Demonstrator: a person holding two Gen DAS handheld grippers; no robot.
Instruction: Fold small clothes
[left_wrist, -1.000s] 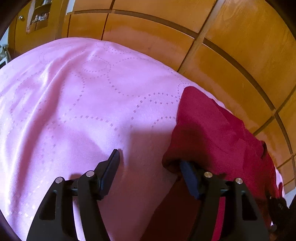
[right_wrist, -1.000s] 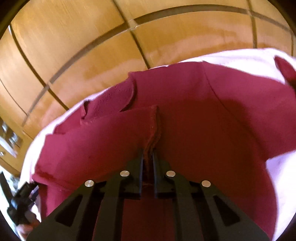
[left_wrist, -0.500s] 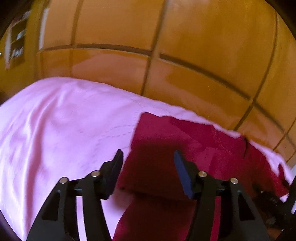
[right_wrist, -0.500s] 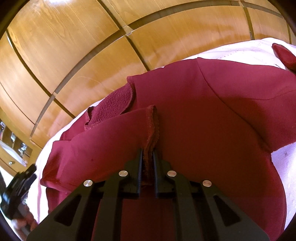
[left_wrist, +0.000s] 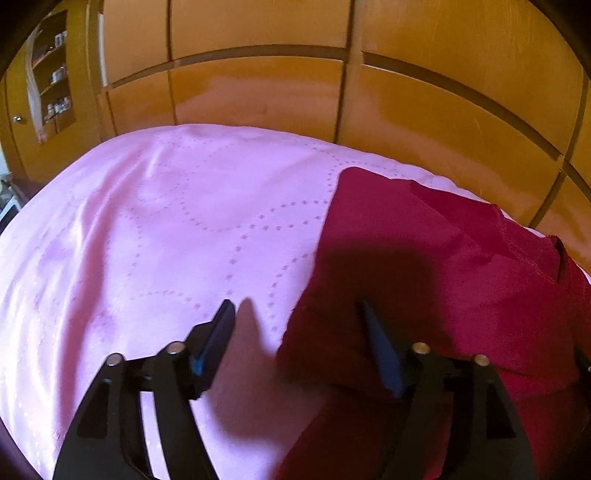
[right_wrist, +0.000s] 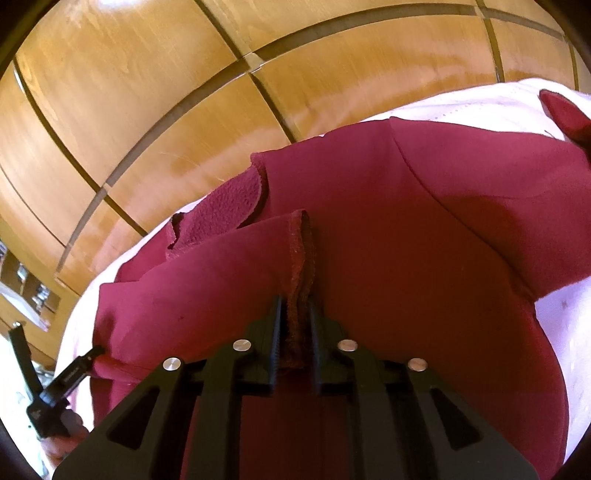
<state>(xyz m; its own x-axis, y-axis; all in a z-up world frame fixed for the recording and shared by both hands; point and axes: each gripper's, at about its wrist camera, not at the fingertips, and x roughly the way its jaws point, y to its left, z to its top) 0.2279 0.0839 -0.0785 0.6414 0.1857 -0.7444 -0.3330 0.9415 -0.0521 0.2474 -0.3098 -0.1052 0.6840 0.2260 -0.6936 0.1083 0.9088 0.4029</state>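
A dark red fleece garment (left_wrist: 443, 258) lies on the pink bedspread (left_wrist: 166, 221), partly folded over itself. My left gripper (left_wrist: 295, 306) hovers at its left edge. Its jaws are opening wide, one finger over the bedspread and one over the cloth, with nothing pinched. In the right wrist view the garment (right_wrist: 406, 240) fills the middle. My right gripper (right_wrist: 295, 301) holds an upright fold of it. The jaws are opening, and the fold still fills the gap between the pads. The left gripper (right_wrist: 55, 387) and a hand show at the lower left.
Glossy wooden wardrobe panels (left_wrist: 258, 99) rise just behind the bed's far edge, and they also fill the top of the right wrist view as wood panels (right_wrist: 147, 92). An open shelf niche (left_wrist: 51, 74) sits at the far left. Bare bedspread spreads left of the garment.
The left gripper let go of the garment's corner, swung across its edge and now stands wider. The right gripper's jaws have parted slightly around the fold; that hand stayed put.
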